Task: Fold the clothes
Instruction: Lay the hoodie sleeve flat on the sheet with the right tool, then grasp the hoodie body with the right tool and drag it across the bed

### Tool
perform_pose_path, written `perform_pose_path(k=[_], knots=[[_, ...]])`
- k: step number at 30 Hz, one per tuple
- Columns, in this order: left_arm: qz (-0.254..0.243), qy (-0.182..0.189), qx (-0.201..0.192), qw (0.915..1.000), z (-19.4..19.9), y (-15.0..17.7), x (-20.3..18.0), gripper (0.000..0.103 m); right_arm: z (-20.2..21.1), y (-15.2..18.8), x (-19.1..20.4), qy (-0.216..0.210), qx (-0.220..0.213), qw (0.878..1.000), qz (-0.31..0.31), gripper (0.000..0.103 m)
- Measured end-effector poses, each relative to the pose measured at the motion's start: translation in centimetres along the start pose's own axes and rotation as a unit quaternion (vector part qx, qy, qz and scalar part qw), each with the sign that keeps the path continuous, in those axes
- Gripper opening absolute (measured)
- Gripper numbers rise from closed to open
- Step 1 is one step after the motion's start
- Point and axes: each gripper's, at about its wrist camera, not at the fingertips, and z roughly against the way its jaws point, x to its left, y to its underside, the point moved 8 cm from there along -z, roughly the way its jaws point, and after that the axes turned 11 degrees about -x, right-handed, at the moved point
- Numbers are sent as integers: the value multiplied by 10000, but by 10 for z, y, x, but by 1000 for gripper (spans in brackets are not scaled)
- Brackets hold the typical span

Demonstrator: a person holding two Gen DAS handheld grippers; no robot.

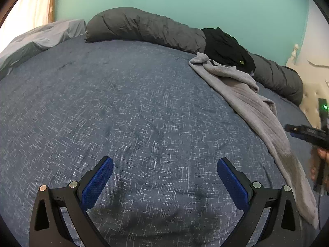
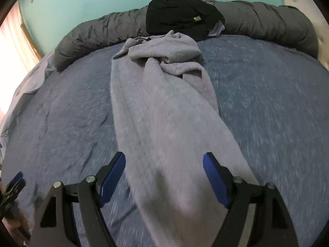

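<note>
Blue woven bedding (image 1: 133, 107) serves as our work surface, with a teal wall (image 1: 164, 4) behind it. Nearest to us, the left gripper (image 1: 165, 182) hangs over bare bedding with its jaws spread wide and nothing between them. Our right gripper (image 2: 164, 177) is likewise released; its jaws straddle the near end of the grey garment (image 2: 160, 107) without pressing on it. This garment, our task item, lies as a long strip running away from us down the bed, soft and fleecy, smooth along its near half and bunched into a twisted knot at its far end, where it appears to touch the black garment (image 2: 181, 14). That black garment rests against the rolled dark-grey duvet (image 2: 98, 30) along the far edge. We judge the main risk to be a single-layer pinch: closing on the thick near end may catch only the top ply, so the strip would drag unevenly. The twisted far end may also stay knotted and spoil any fold. Pulling could snag the black garment and draw it along too.
</note>
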Motion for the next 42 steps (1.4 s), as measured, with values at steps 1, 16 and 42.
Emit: perform_pose_path(k=[1,16,42], knots=[[1,28,11,10000,0,0,0,103,-7,-5,0,43,-13,10000,-5,79],[96,-10,-3,10000,-7,-4,19,103,-91,-33,3,581,238,9925,1048,55],[204,65,-223,9995,60,-31,18,103,158,36,118,-2208,-177,9654,1379,6]])
